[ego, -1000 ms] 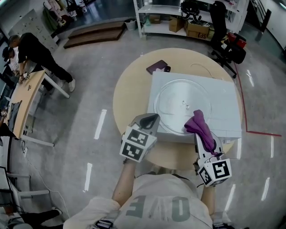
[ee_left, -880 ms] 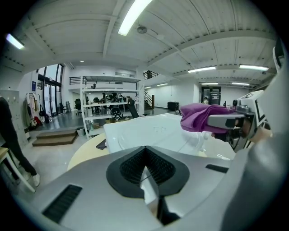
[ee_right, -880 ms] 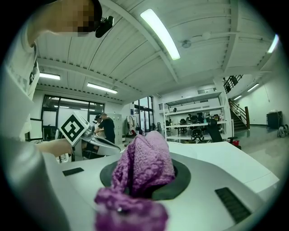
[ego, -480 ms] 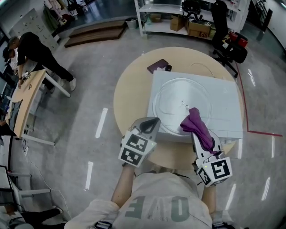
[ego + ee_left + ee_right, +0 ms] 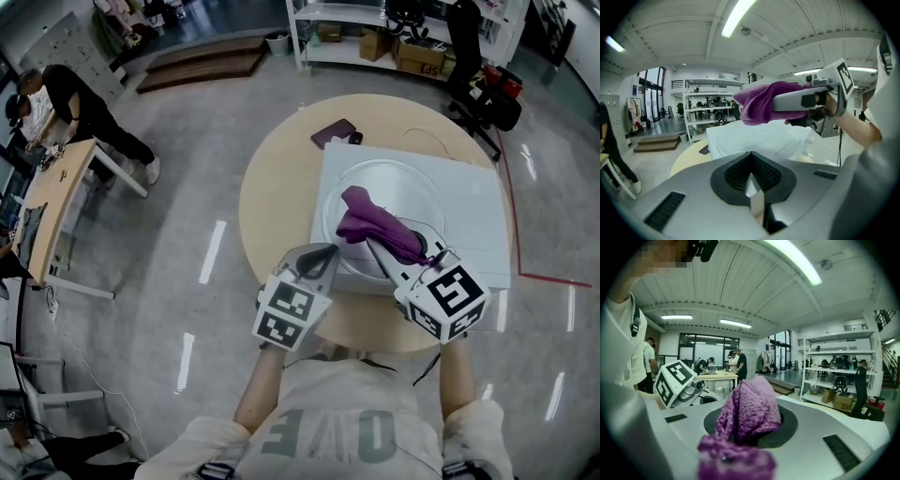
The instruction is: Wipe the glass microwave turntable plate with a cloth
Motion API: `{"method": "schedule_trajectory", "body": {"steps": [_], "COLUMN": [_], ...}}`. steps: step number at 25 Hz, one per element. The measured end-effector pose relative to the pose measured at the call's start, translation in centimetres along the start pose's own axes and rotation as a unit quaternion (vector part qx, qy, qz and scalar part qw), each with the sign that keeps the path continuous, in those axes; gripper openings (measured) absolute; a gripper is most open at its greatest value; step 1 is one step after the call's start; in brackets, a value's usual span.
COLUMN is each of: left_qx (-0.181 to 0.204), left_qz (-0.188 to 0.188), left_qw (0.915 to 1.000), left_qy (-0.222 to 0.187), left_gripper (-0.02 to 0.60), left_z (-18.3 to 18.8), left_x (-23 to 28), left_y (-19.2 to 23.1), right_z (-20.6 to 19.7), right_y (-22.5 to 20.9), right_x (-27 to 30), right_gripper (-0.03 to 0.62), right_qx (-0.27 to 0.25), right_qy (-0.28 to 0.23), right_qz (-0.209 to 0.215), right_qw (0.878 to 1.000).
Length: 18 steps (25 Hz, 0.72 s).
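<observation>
Right tongs [image 5: 375, 246] clenched on the purple cloth [image 5: 361, 216] over the glass plate [image 5: 408, 183]; left tongs [image 5: 321, 253] pinched closed, empty.

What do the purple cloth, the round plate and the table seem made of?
Purple cloth: soft terry-like fabric; nubby, fuzzy surface. Round plate: probably clear glass; see-through, glossy rim. Table: perhaps wood or laminate; matte tan top.

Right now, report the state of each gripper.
Left gripper: shut, holding nothing.
Right gripper: shut on the purple cloth.
</observation>
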<state>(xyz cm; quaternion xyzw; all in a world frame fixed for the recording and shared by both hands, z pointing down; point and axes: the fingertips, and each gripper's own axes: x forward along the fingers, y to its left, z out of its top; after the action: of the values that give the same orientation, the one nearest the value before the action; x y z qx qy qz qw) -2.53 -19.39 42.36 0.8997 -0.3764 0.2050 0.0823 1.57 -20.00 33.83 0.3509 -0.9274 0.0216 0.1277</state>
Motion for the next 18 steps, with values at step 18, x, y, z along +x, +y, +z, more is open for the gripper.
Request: {"method": "schedule_trajectory", "body": {"steps": [18], "left_qx": [-0.008], "left_qz": [-0.003], "left_qw": [0.9999], "left_qy": [-0.008], "left_gripper": [0.003], "left_z": [0.0], "left_x": [0.2], "left_y": [0.1], "right_z": [-5.3], "right_y": [-0.1], "right_x": [7.5], "right_gripper": [0.049], "right_qx": [-0.042], "right_qy": [0.21], "right_qz": [0.067], "right_qw": [0.975]}}
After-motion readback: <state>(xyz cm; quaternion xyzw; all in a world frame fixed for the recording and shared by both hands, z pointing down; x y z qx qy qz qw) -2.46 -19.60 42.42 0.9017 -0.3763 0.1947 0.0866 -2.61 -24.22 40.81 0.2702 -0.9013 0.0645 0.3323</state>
